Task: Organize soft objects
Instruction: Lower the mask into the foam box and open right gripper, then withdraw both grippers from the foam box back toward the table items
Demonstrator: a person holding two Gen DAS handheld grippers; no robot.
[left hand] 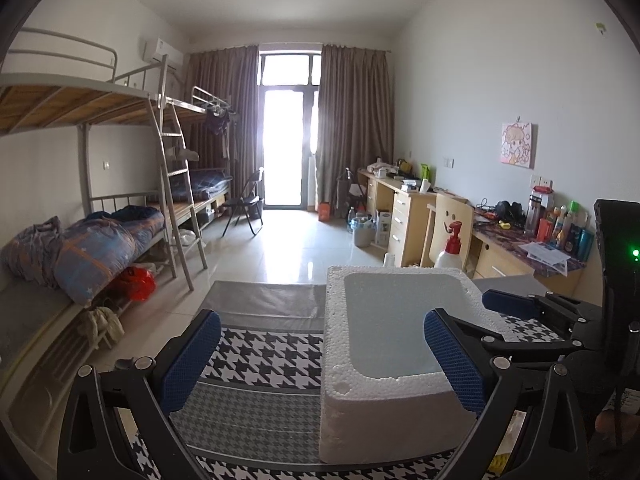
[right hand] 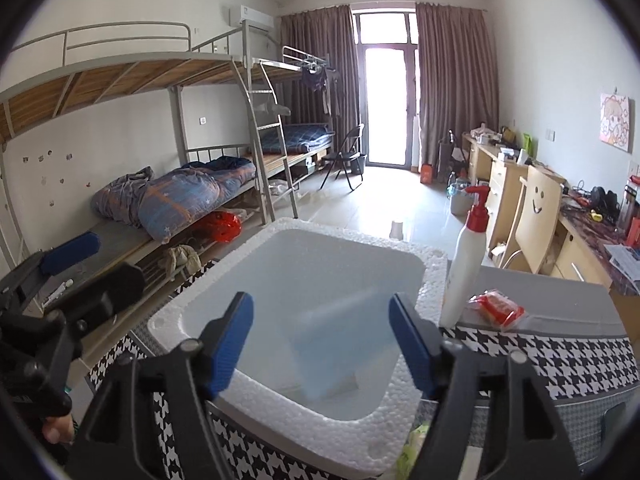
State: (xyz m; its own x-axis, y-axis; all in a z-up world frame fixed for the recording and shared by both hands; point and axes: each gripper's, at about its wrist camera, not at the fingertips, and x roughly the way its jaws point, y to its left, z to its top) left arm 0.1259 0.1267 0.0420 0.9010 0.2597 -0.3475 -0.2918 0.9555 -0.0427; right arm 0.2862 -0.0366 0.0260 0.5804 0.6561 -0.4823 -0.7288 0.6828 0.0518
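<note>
A white foam box (left hand: 384,356) stands on a houndstooth cloth (left hand: 264,356). In the right wrist view the foam box (right hand: 296,408) holds a pale blue soft pack (right hand: 340,352), blurred. My left gripper (left hand: 320,364) is open and empty, its fingers on either side of the box's left wall. My right gripper (right hand: 322,344) is open and empty, just above the box opening. The right gripper also shows in the left wrist view (left hand: 516,308), and the left gripper shows at the left of the right wrist view (right hand: 72,252).
A white pump bottle with a red top (right hand: 464,264) stands at the box's right, next to a red packet (right hand: 498,308). Bunk beds (left hand: 92,248) line the left wall. Desks (left hand: 408,208) and a wooden chair (left hand: 452,224) line the right wall.
</note>
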